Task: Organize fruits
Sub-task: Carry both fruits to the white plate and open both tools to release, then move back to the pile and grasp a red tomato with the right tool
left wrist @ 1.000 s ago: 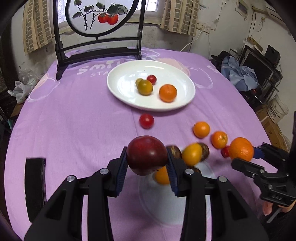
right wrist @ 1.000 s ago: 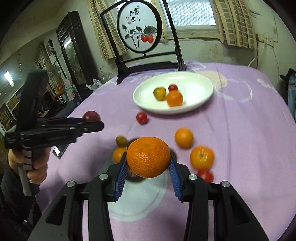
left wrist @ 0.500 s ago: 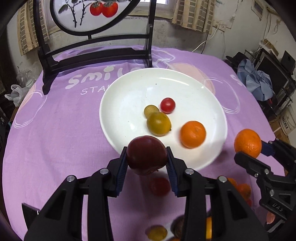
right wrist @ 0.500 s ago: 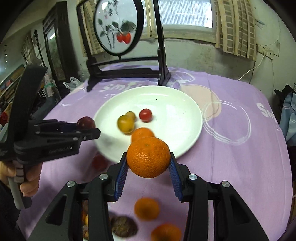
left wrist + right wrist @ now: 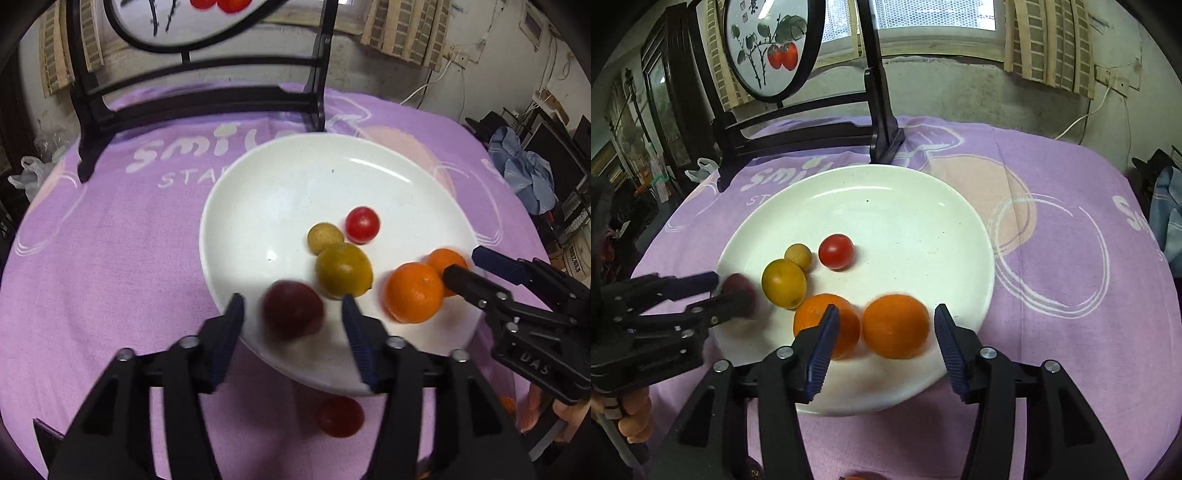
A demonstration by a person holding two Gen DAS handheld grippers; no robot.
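A white plate [image 5: 280,184] [image 5: 905,206] lies on the purple cloth. My left gripper [image 5: 293,317] is open over its near rim; a dark red plum [image 5: 293,310] [image 5: 737,286] sits blurred between the fingers, free of the pads. My right gripper [image 5: 884,325] is open; a large orange [image 5: 895,326] [image 5: 413,291] lies blurred between its fingers on the plate. Also on the plate: a second orange [image 5: 816,317], a yellow-green citrus [image 5: 343,269] [image 5: 783,282], a small yellow fruit [image 5: 325,237] and a red cherry tomato [image 5: 362,224] [image 5: 836,251].
A red tomato [image 5: 340,416] lies on the cloth just in front of the plate. A black wooden stand with a round painted screen [image 5: 768,48] stands behind the plate. The right gripper's body [image 5: 532,325] reaches in from the right.
Both grippers moved forward over the plate and opened. The plum and the large orange left the pads and dropped onto the plate, both still blurred.
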